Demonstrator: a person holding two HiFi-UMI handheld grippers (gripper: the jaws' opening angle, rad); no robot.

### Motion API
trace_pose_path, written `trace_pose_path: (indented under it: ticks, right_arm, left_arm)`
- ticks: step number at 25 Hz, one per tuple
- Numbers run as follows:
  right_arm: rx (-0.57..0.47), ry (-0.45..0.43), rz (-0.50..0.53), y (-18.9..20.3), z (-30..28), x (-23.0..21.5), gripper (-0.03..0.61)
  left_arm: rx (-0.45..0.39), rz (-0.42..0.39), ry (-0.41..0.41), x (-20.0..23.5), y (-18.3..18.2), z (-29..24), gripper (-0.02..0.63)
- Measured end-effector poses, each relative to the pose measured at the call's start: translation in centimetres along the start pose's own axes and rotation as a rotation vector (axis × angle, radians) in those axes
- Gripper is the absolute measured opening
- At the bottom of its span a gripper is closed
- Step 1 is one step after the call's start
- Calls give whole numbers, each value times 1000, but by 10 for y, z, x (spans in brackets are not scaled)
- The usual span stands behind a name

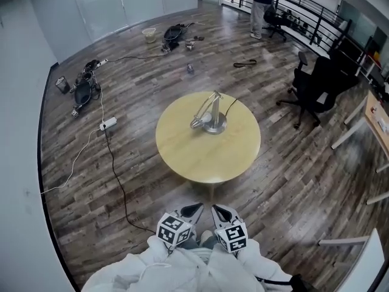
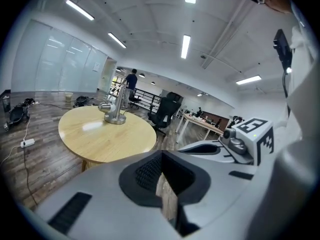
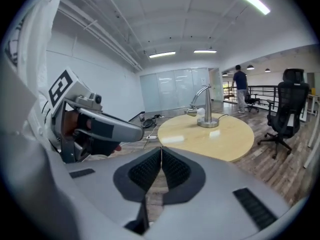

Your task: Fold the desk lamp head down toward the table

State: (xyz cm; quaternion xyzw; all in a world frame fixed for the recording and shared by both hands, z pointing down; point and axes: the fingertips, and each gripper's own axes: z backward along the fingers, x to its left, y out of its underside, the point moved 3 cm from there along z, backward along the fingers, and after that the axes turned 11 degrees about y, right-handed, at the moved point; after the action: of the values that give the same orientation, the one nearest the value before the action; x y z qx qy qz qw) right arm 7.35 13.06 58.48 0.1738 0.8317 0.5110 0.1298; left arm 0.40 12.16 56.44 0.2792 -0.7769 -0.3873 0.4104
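Note:
A silver desk lamp (image 1: 209,119) stands on a round wooden table (image 1: 200,157), toward its far side. Its arm is bent over and its head hangs low to the left of the round base. Both grippers are held close to my body, well short of the table and touching nothing. My left gripper (image 1: 194,210) is shut and empty, with its pads meeting (image 2: 161,158). Beside it, my right gripper (image 1: 220,210) is also shut and empty (image 3: 161,150). The lamp (image 2: 114,111) shows far ahead in the left gripper view, and the lamp (image 3: 204,110) likewise in the right gripper view.
A black office chair (image 1: 316,87) stands to the table's right. A power strip (image 1: 108,123) and cables lie on the wood floor at left. Desks line the right wall. A person (image 1: 262,5) stands far off by a railing.

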Motion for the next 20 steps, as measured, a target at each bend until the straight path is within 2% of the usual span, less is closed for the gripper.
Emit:
trace_pose_path:
  ticks: [3, 10, 20]
  right_arm:
    - [-18, 48, -53, -6, -1, -1, 15]
    - [-1, 87, -72, -5, -7, 0, 15]
    - [2, 67, -46, -8, -13, 9, 12]
  left_arm:
    - [-5, -9, 12, -2, 0, 9, 2]
    - [-11, 16, 7, 6, 8, 21, 2]
    - [-15, 18, -16, 14, 7, 27, 2]
